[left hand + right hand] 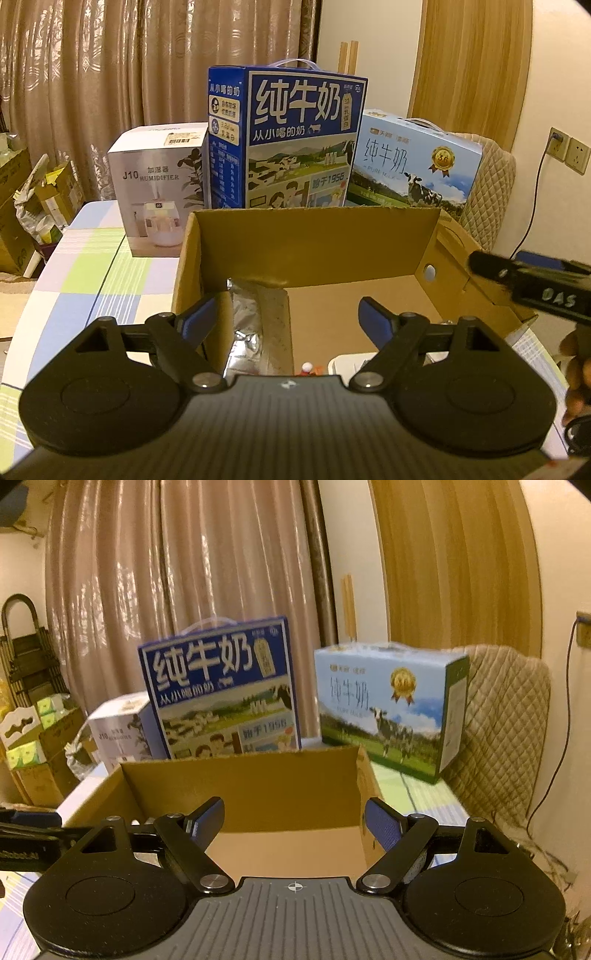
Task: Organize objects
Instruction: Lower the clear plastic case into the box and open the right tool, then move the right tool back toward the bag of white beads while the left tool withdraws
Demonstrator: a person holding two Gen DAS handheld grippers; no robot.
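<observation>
Left wrist view: the left gripper (pixel 286 317) hangs over the near end of the open brown cardboard box (pixel 314 236), jaws spread wide with nothing between the blue pads.
Right wrist view: the right gripper (pixel 294 821) hangs over the same cardboard box (pixel 240 782), jaws released and empty.
Box contents: a crinkled silver foil pouch (pixel 245 317) lies on the floor of the box along its left wall; a small red-and-white item (pixel 306 368) and a white object (pixel 345 363) sit at the near edge, too hidden to identify.
Behind the box: a tall dark-blue milk carton case (pixel 295 136) stands upright just beyond the far wall.
Left of the box: a white humidifier carton (pixel 155 192) stands beside the blue case.
Right of the box: a light-blue milk case with a cow picture (pixel 413 166) stands behind the far right corner.
Under the box: a table with a pastel checked cloth (pixel 92 277).
</observation>
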